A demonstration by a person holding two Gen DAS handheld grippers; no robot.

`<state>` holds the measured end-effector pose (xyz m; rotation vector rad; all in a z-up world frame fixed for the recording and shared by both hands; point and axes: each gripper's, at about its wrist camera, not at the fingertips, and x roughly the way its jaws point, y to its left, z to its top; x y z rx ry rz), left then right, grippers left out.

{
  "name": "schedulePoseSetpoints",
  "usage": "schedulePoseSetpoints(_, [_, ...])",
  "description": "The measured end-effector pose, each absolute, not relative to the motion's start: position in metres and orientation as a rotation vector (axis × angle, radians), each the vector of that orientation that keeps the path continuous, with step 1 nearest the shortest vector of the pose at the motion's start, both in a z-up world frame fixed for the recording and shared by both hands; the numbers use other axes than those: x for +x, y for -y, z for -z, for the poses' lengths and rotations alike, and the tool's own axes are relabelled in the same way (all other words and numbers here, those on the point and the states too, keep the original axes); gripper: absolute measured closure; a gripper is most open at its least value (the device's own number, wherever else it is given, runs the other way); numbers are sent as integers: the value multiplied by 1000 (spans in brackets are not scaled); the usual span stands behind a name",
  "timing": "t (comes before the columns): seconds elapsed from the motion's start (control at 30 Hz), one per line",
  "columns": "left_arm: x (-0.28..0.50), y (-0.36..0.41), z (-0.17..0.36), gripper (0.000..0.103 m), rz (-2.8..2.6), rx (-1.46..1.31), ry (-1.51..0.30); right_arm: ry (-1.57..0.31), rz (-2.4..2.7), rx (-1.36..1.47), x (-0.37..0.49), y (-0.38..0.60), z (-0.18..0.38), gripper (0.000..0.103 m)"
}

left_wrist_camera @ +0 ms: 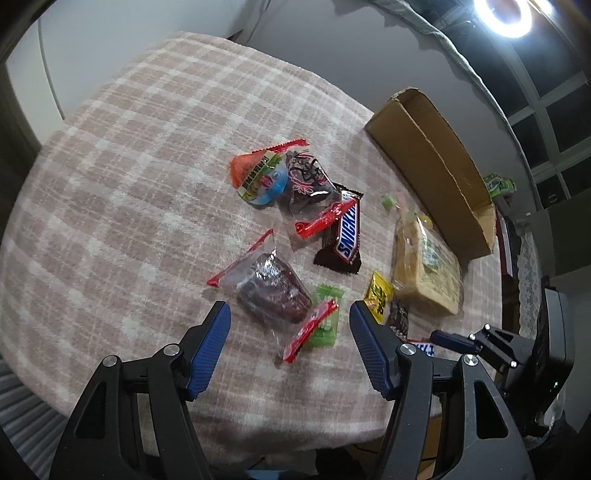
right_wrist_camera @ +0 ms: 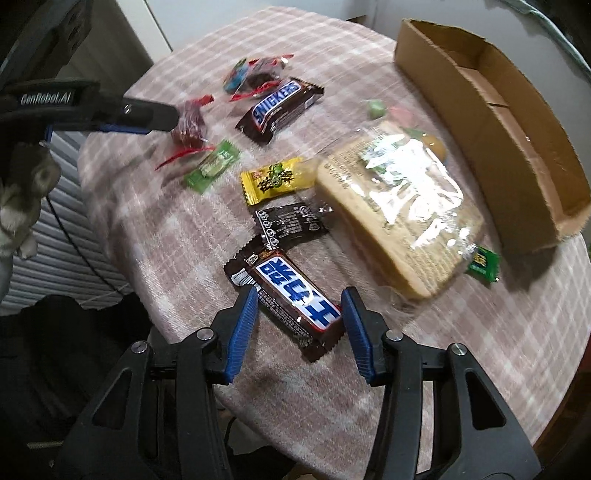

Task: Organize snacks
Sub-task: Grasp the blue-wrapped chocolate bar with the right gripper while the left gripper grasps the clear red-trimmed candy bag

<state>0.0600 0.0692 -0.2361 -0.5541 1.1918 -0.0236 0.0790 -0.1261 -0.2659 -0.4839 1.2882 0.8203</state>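
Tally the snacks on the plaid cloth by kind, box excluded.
Snickers bars: 2
Red-sealed clear packs: 2
Green packets: 2
Yellow packet: 1
Black packet: 1
Orange-and-blue packet: 1
Bread pack: 1
Loose green candy: 1
Total: 11 (a pink blur beside the candy is not counted)

Light is thrown from a ring lamp [left_wrist_camera: 504, 16] at the top right of the left wrist view, where it is blown out white. Glare is seen on the clear bread bag [right_wrist_camera: 402, 206]. The right wrist view is smeared by motion blur. Edges are bent and darkened by the fisheye lens.
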Motion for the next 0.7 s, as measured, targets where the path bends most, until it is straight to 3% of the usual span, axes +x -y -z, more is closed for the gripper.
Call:
schedulePoseSetpoints(0.2, [73, -65, 243, 38, 3, -504, -1203, -1303, -854, -482, 84, 125, 267, 53])
schedulePoseSetpoints(0.33, [77, -62, 250, 51, -1, -465, -1223, -1311, -892, -505, 87, 125, 264, 53])
schedulePoseSetpoints(0.7, [75, -68, 260, 60, 13, -432, -1234, -1309, -962, -695, 76, 106, 280, 54])
